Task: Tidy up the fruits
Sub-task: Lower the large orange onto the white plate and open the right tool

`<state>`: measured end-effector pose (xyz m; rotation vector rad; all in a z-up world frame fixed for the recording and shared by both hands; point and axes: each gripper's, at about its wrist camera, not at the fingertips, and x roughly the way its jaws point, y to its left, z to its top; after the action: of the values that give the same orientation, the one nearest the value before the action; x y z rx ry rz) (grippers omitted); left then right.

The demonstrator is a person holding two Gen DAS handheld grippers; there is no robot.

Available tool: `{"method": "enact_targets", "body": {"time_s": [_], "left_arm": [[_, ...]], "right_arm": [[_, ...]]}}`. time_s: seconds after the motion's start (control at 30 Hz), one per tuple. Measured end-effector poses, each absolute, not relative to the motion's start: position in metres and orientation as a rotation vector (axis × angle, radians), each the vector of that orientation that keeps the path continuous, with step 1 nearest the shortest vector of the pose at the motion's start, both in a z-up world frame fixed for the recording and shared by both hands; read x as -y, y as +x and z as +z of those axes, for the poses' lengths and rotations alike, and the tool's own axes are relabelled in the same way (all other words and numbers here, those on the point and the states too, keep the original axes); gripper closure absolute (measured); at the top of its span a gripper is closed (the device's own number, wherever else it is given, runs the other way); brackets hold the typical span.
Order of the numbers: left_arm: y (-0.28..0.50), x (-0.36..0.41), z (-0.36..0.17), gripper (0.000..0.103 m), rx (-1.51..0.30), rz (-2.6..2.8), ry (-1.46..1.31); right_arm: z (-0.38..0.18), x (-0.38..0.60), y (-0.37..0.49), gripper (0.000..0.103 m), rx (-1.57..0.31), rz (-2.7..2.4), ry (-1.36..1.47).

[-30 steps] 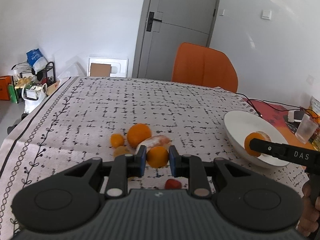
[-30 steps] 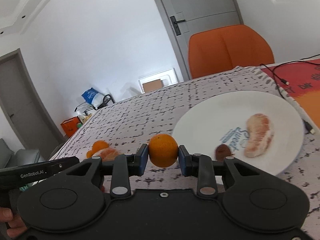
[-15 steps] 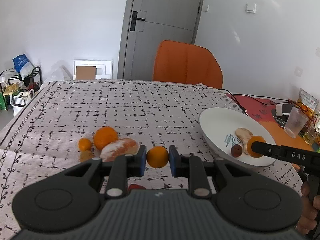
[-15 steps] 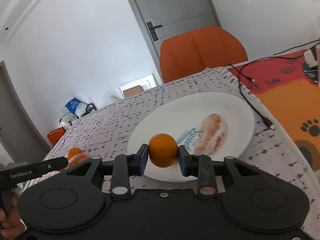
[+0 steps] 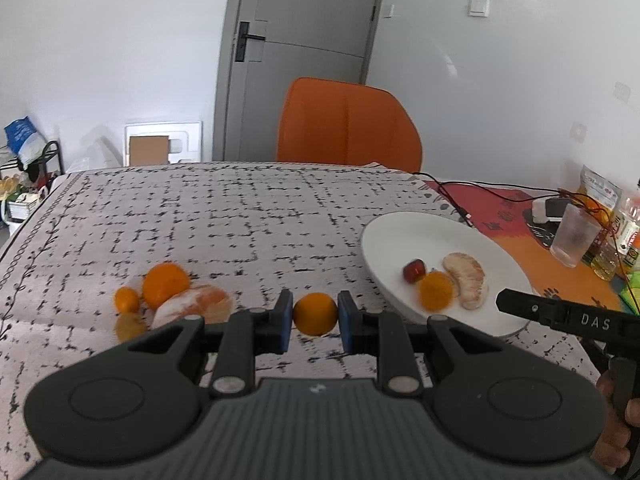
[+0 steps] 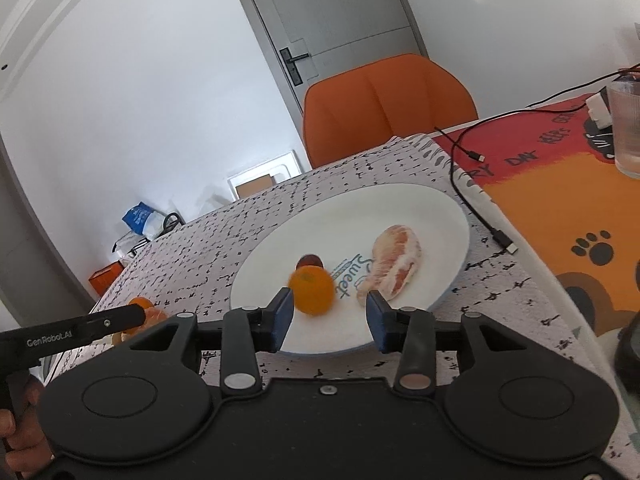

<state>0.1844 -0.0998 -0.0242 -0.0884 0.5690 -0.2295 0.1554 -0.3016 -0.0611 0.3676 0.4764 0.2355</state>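
My left gripper [image 5: 315, 316] is shut on a small orange [image 5: 315, 314] and holds it above the tablecloth. My right gripper [image 6: 329, 312] is open over the near rim of the white plate [image 6: 440, 216]. A blurred orange [image 6: 312, 290] sits free by its left finger on the plate, next to a dark red fruit [image 6: 309, 260] and a peeled citrus piece [image 6: 394, 264]. The left wrist view shows the plate [image 5: 400, 236] with the same orange [image 5: 436, 291]. On the cloth at left lie a larger orange [image 5: 165, 279], a small orange [image 5: 127, 299] and a peeled citrus piece [image 5: 196, 308].
An orange chair [image 5: 348, 124] stands at the table's far edge. A black cable [image 6: 472, 188] runs beside the plate. A clear glass [image 5: 574, 236], bottles and a snack bag stand at the right on an orange and red mat [image 6: 560, 200].
My right gripper has moved over the plate and opened, letting go of its orange onto the plate. My left gripper has carried its orange up and toward the right.
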Motion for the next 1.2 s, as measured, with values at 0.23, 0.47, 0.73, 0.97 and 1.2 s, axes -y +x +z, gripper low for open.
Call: {"method": "enact_targets", "body": {"time_s": [0.23, 0.47, 0.73, 0.97, 1.2], "left_arm": [[0.195, 0.123, -0.021, 0.081, -0.562, -0.283, -0.066], [0.206, 0.147, -0.021, 0.081, -0.563, -0.332, -0.040], [0.216, 0.170, -0.025, 0.081, -0.573, -0.363, -0.019], [0.220, 0.179, -0.021, 0.076, -0.561, -0.356, -0.011], [0.216, 0.170, -0.018, 0.057, -0.556, -0.320, -0.007]], "right_arm": [[-0.059, 0.307, 0.149, 0.055, -0.461, 0.226, 0.367], [-0.056, 0.316, 0.144, 0.051, -0.443, 0.213, 0.367], [-0.057, 0.326, 0.139, 0.046, -0.438, 0.201, 0.370], [-0.060, 0.332, 0.139, 0.046, -0.443, 0.183, 0.385], [-0.060, 0.331, 0.136, 0.043, -0.437, 0.187, 0.394]]}}
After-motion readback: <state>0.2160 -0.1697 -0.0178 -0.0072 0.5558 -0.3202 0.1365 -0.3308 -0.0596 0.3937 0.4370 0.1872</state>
